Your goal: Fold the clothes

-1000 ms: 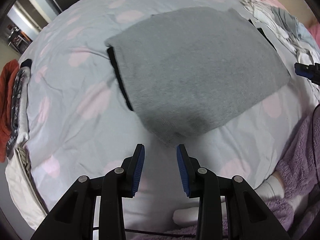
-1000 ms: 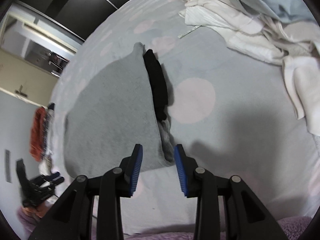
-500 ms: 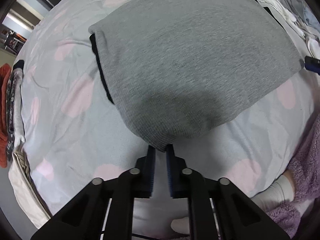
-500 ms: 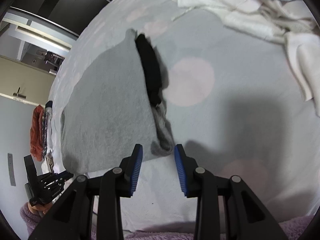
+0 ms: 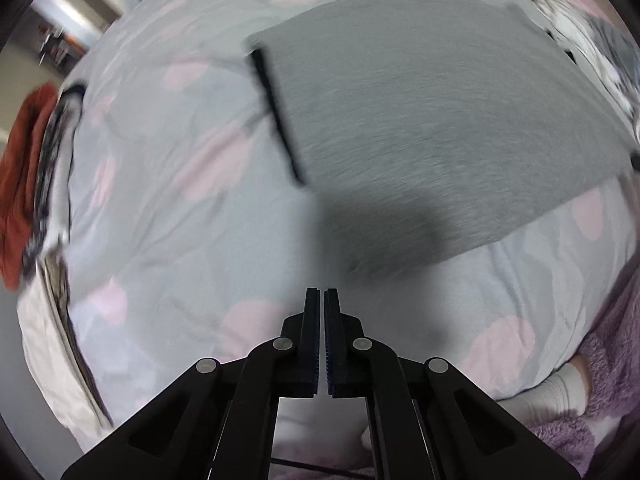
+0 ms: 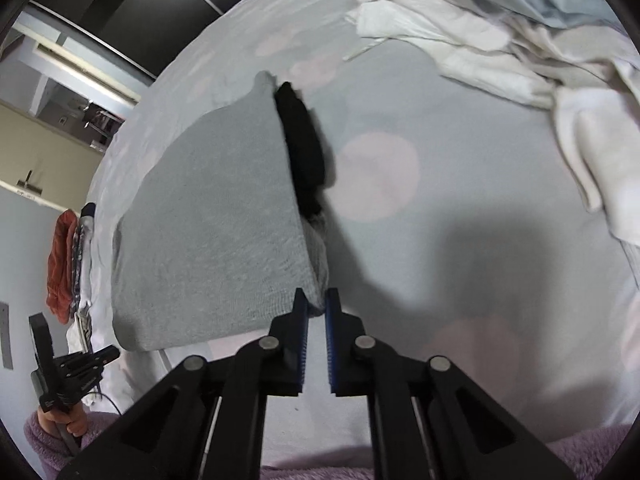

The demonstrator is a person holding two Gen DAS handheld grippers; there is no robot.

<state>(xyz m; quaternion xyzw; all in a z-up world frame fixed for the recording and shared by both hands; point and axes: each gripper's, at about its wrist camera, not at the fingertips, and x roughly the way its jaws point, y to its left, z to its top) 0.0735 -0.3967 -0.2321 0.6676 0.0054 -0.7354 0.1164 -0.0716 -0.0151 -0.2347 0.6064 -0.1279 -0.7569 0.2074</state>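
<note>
1. Left wrist view: our left gripper [image 5: 321,294] is clenched with nothing between its pads – the grey garment [image 5: 432,120] lies just beyond its tips on the dotted bedsheet [image 5: 180,220].
2. Our right gripper [image 6: 316,300] is closing, pads pinching the garment's near right corner.
3. Farther right – a heap of pale laundry [image 6: 520,40].

tools: black arms, blue ribbed pads [image 6: 305,332], silver screws | person: fuzzy purple sleeve [image 6: 40,438], white sock [image 5: 560,390]
</note>
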